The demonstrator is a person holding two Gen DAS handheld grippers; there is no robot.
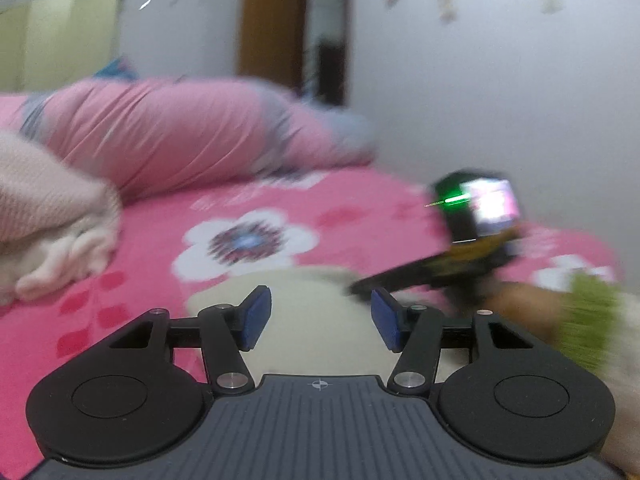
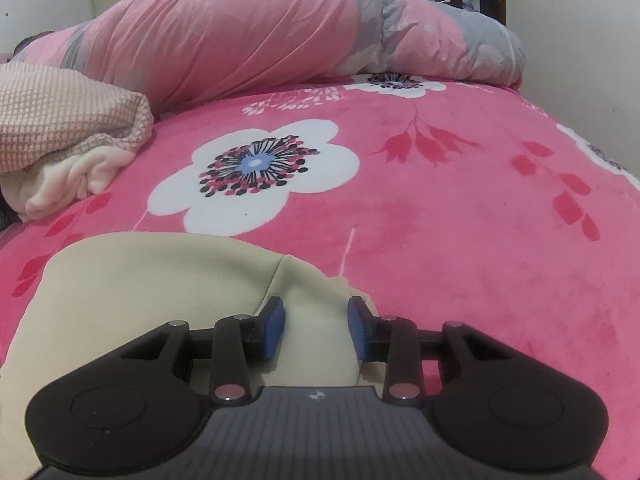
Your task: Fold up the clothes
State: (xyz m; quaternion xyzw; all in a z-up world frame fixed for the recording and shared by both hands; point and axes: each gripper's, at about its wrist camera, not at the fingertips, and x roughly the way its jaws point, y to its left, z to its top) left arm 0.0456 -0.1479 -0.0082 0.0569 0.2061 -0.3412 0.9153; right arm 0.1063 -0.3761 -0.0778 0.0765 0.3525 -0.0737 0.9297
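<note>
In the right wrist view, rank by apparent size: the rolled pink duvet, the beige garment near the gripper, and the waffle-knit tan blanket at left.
1. Rolled pink duvet, or
2. Beige garment: the two look similar, and the garment's nearness inflates it, so I won't rank them.
3. Waffle-knit tan blanket, smallest, partly cut off by the frame.

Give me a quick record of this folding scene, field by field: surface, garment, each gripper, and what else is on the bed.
surface: pink floral blanket on a bed
garment: cream garment, lying at the near edge
left gripper: open, nothing between the pads, above the garment
right gripper: a raised fold of the garment between the pads; grip not certain
other items: beige waffle-knit cloth at left, rolled pink duvet behind
</note>
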